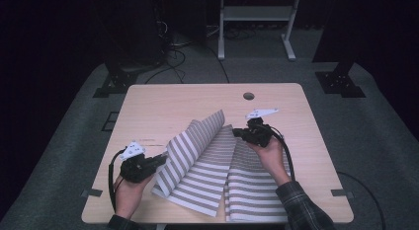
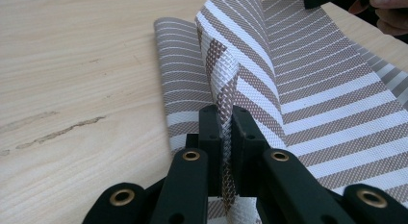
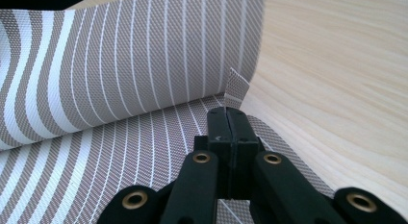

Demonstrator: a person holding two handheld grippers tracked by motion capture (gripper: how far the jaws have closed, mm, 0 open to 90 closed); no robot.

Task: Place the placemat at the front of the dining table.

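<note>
A woven mat [image 1: 197, 156] with grey and white stripes lies on the wooden table [image 1: 163, 101], its left part lifted and curling up toward the back. My left gripper [image 1: 160, 161] is shut on the mat's left edge; in the left gripper view the fabric [image 2: 312, 89] stands pinched between the jaws of the left gripper [image 2: 223, 116]. My right gripper [image 1: 236, 133] is at the mat's far right side. In the right gripper view the right gripper [image 3: 226, 113] has its jaws pressed together, with a small corner of the mat [image 3: 235, 84] sticking up from the tips. The raised sheet [image 3: 120, 65] curves behind it.
Another striped part [image 1: 257, 190] lies flat under the right forearm, reaching the near edge. A round hole [image 1: 248, 96] sits near the table's far edge. Bare wood shows at the left and at the back. A white stand [image 1: 257, 22] and cables are on the floor beyond.
</note>
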